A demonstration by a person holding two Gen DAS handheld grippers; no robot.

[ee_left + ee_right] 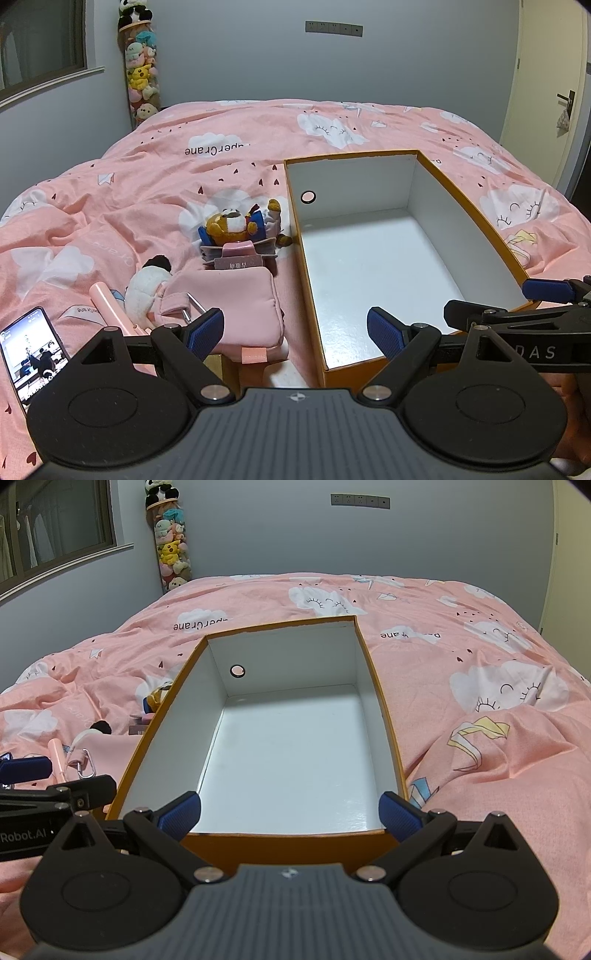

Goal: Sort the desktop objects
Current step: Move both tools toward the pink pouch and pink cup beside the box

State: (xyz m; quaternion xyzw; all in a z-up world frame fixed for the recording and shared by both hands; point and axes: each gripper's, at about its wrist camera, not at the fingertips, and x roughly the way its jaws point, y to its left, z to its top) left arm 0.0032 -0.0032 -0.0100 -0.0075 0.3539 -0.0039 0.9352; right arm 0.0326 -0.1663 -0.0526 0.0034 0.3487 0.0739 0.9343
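An orange box (476,206) with a white, bare inside lies open on the pink bed (155,162). Left of it sit a brown plush bear (231,223), a pink pouch (229,299), a white plush with a black ear (146,284), a pink stick (107,301) and a lit phone (31,350). My left gripper (295,332) stands open, straddling the pouch's corner and the box's near left wall, holding nothing. My right gripper (290,812) is open over the near wall of the box (380,686). The right gripper's fingers (546,290) show at the left wrist view's right edge.
A tall clear tube of plush toys (142,74) stands in the far corner by a window (40,44). A door with a handle (567,99) is at the right. A small round hole (237,671) pierces the box's left wall. The quilt is rumpled at the left.
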